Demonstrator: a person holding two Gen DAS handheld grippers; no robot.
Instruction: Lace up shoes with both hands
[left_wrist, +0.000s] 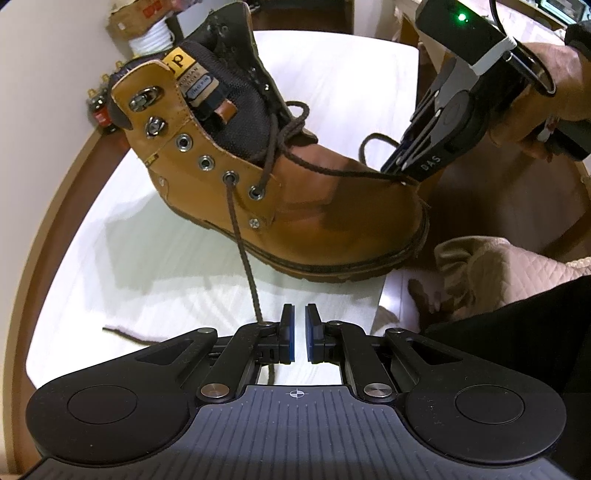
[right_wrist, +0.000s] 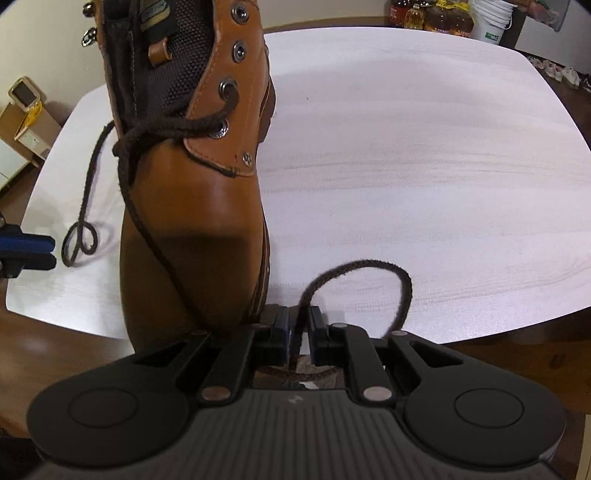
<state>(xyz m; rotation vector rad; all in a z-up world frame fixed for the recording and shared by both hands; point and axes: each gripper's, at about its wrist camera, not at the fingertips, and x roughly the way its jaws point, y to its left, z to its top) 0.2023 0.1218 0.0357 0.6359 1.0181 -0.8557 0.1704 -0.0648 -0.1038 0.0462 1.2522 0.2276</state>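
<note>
While one boot (left_wrist: 280, 177) stands on the white table (right_wrist: 424, 155) with its toe at the near edge, two grippers work at its single brown lace (left_wrist: 243, 251). Nearest in the left wrist view, the left gripper (left_wrist: 299, 332) has its jaws slightly apart with nothing between them; one lace end runs from the second eyelet down past its left finger, and the part beneath the gripper is hidden. At the toe, the right gripper (right_wrist: 298, 334) pinches the other lace end, which loops out to the right over the table; the pads' contact is hard to make out in the right wrist view. Four eyelets and two hooks are countable on the boot's side; only the lowest two eyelets are laced. Farther back, bottles (right_wrist: 424, 14) and a white bucket (right_wrist: 491, 18) are cut off.
</note>
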